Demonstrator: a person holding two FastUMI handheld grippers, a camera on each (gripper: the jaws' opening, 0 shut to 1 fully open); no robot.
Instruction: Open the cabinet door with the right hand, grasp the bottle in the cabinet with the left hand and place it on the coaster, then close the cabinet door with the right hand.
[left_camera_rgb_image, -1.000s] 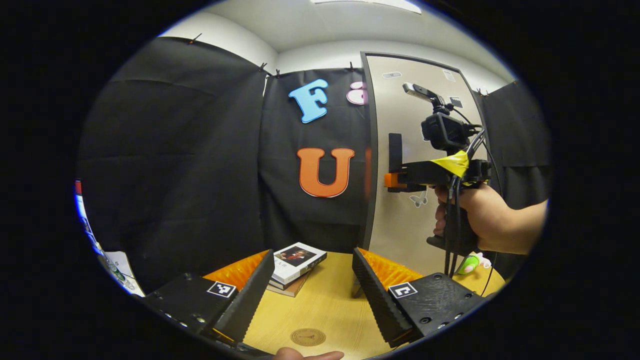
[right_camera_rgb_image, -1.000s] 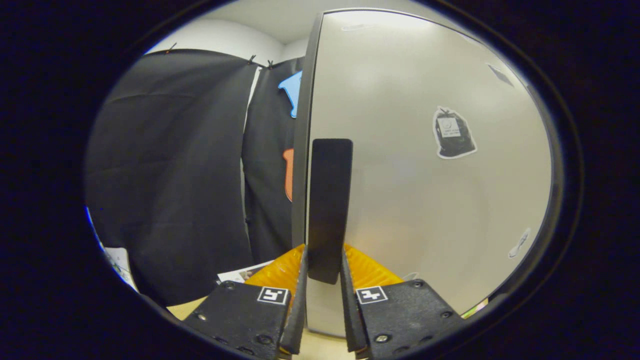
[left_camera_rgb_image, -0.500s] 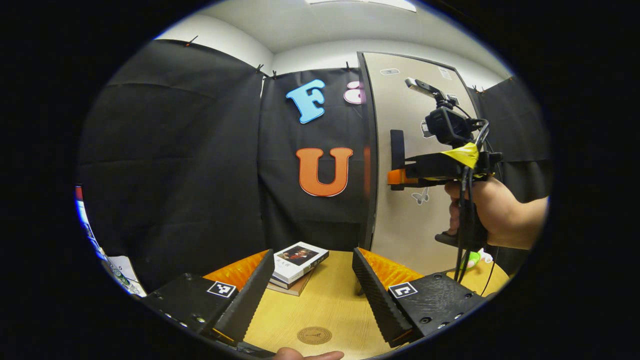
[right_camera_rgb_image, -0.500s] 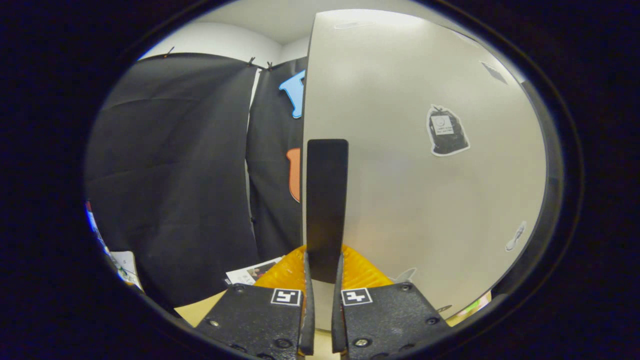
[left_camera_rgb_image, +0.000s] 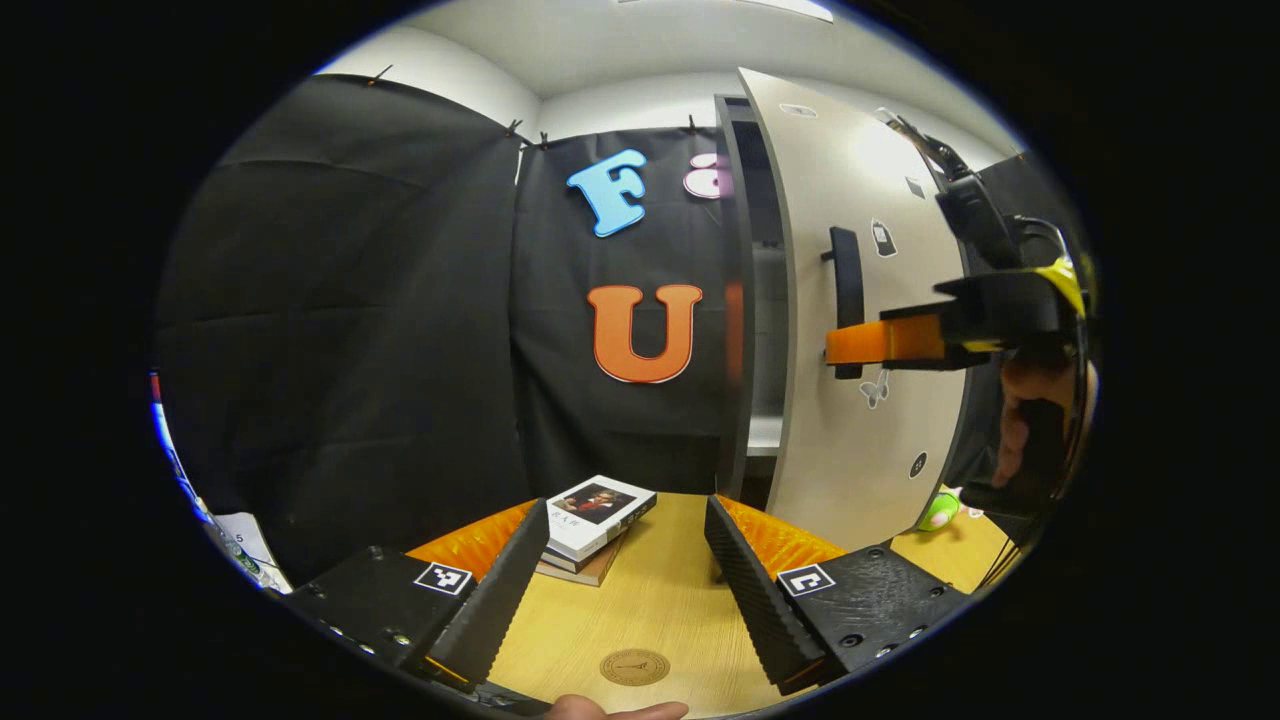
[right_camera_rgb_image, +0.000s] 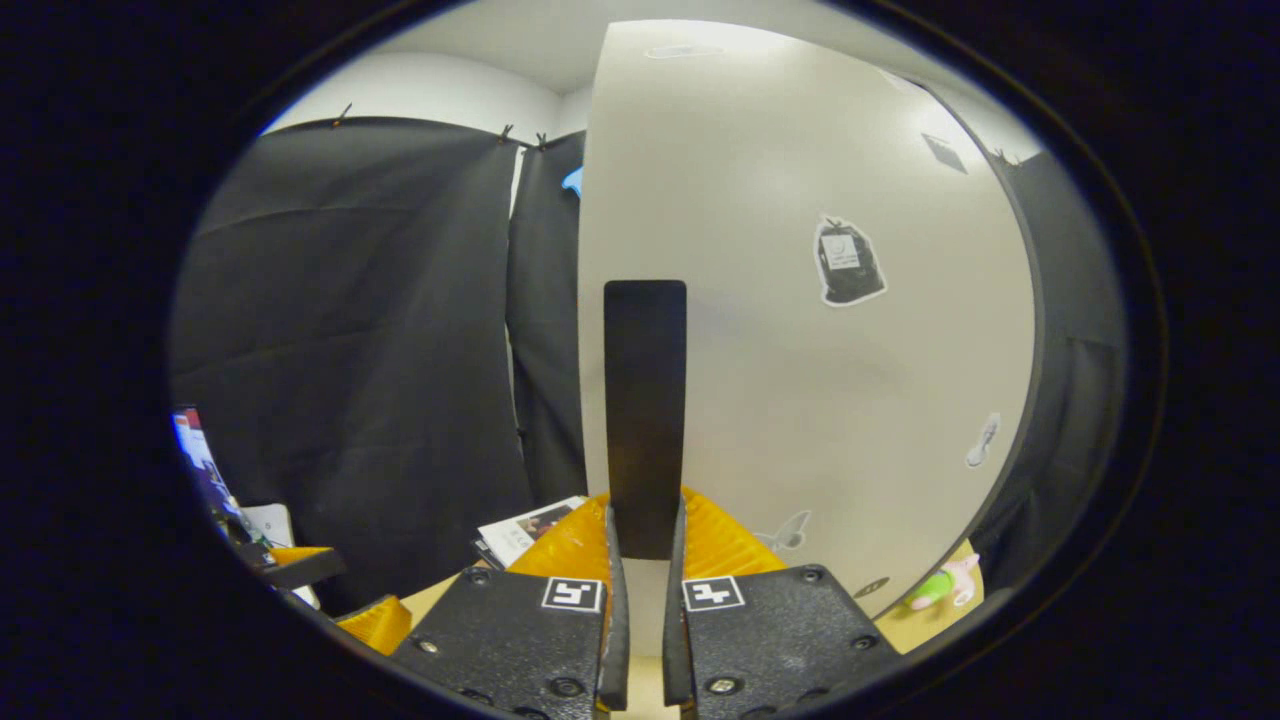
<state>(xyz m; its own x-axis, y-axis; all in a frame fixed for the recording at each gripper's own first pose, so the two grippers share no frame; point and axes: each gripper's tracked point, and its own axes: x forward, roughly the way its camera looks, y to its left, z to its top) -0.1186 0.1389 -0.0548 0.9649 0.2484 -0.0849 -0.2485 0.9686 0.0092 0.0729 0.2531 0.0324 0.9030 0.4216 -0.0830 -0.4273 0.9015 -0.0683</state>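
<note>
the right gripper (right_camera_rgb_image: 640, 600), clamped on the black bar handle (right_camera_rgb_image: 645, 410), has swung the pale grey cabinet door (left_camera_rgb_image: 870, 300) ajar; beside that door the left gripper (left_camera_rgb_image: 610, 580) waits wide open, empty.

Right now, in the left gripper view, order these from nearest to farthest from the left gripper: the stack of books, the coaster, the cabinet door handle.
1. The coaster, on the table just ahead of the left gripper, low between its fingers.
2. The stack of books, farther back on the table, slightly left.
3. The cabinet door handle, up on the right, held by the right gripper.
</note>
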